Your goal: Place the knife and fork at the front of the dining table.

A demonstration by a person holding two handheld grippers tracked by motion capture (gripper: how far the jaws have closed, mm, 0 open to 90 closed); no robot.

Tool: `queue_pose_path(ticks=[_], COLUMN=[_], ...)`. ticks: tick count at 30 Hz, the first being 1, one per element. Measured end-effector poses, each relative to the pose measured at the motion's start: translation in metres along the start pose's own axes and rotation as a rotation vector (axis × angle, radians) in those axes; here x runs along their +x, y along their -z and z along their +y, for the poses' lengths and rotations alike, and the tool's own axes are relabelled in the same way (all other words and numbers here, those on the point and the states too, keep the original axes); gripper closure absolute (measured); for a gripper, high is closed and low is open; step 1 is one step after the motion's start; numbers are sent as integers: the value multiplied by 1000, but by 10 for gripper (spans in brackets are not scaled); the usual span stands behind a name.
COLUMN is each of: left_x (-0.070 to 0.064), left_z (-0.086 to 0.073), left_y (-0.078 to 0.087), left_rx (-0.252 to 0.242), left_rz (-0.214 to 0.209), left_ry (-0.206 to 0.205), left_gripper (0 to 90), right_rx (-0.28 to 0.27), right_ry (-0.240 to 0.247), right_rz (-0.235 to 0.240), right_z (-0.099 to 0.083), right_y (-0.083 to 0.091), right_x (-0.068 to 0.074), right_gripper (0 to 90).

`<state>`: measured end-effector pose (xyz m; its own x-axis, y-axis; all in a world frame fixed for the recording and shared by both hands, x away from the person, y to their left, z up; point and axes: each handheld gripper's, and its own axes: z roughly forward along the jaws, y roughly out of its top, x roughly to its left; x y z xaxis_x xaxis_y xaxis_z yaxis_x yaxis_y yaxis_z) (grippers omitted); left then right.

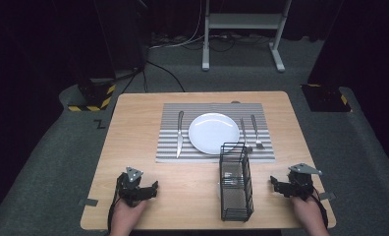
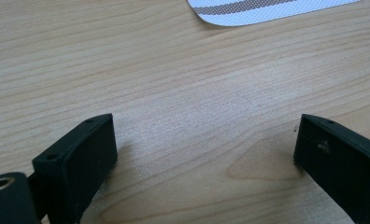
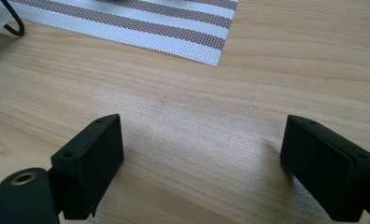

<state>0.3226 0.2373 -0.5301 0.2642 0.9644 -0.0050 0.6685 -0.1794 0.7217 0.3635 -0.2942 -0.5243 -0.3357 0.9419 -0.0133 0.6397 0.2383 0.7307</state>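
A striped placemat (image 1: 169, 147) lies in the middle of the wooden table (image 1: 128, 128). On it sit a white plate (image 1: 213, 132), a knife (image 1: 180, 133) to its left, and a spoon (image 1: 243, 133) and fork (image 1: 257, 132) to its right. A black wire caddy (image 1: 236, 182) stands at the front, overlapping the mat's near edge. My left gripper (image 1: 154, 187) rests near the front left edge, open, with bare wood between its fingers (image 2: 80, 158). My right gripper (image 1: 272, 183) rests at the front right, open and holding nothing; its fingers (image 3: 92, 163) frame bare wood near the mat's corner (image 3: 206, 51).
Beyond the table's far edge stands a white metal frame (image 1: 241, 22) on grey carpet, with cables (image 1: 173, 42) on the floor. Yellow-and-black striped bases (image 1: 92, 101) sit at the far left and far right (image 1: 327, 98). Bare wood lies between the caddy and each gripper.
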Motion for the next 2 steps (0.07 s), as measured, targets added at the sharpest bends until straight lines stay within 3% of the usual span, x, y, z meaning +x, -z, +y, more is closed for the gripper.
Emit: queue_pose_path(ticks=[2], left_x=[0], left_z=[0], left_y=[0], left_rx=[0], left_rz=[0], left_ry=[0], left_gripper=[60], right_rx=[0], right_ry=[0], right_rz=[0], right_z=[0], right_y=[0], right_x=[0], right_gripper=[130])
